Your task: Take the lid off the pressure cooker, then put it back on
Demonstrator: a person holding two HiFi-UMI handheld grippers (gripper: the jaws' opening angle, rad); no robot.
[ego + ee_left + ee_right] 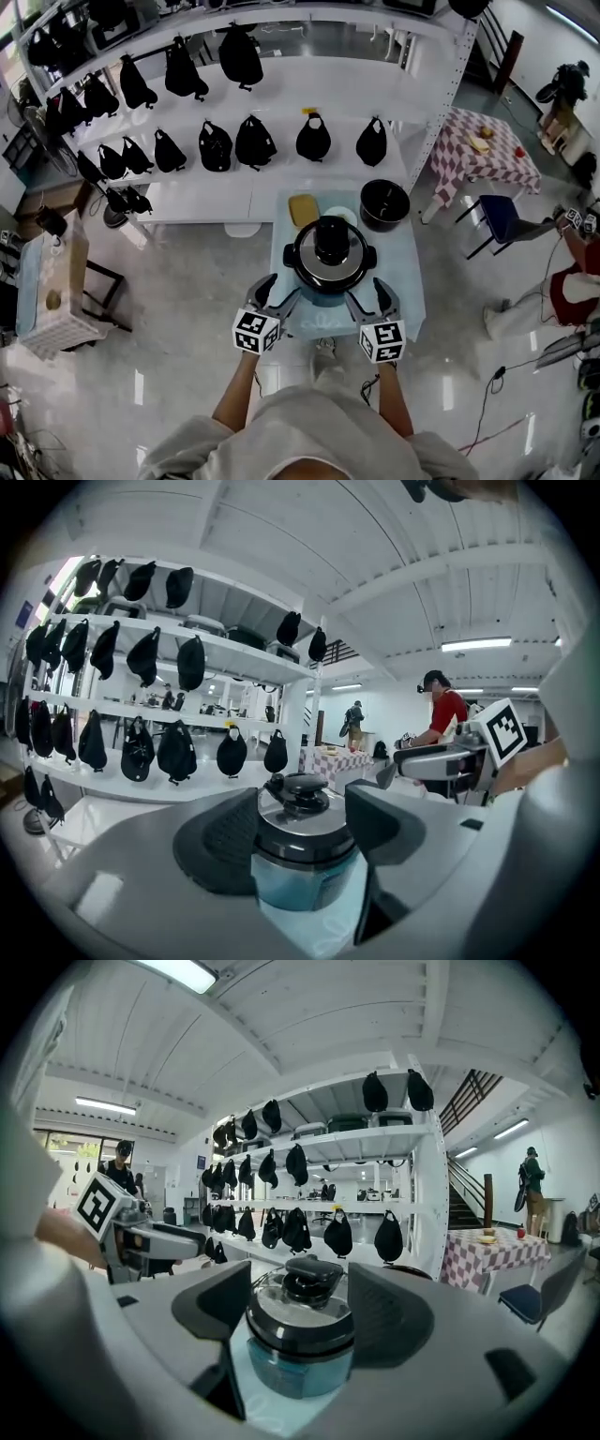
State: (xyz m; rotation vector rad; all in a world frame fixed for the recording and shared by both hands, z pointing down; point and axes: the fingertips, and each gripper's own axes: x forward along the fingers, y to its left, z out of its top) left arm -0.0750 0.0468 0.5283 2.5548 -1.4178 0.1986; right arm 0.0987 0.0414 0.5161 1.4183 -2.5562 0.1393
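The pressure cooker [328, 255] stands on a small light-blue table [408, 291] with its steel lid [349, 264] and black knob [330, 240] on. My left gripper [278, 293] is open at the cooker's near left, my right gripper [369, 296] open at its near right; neither touches it. In the left gripper view the cooker [305, 874] and lid knob [295, 789] show between the spread fingers [220, 841]. The right gripper view frames the cooker [300, 1358] and knob [314, 1279] the same way, jaws wide apart, nothing held.
Behind the cooker lie a black inner pot [384, 204] and a yellow pad [303, 210]. White shelves [281, 192] with several black bags stand beyond. A checked table [487, 150], a blue chair [497, 217] and a seated person [572, 291] are to the right.
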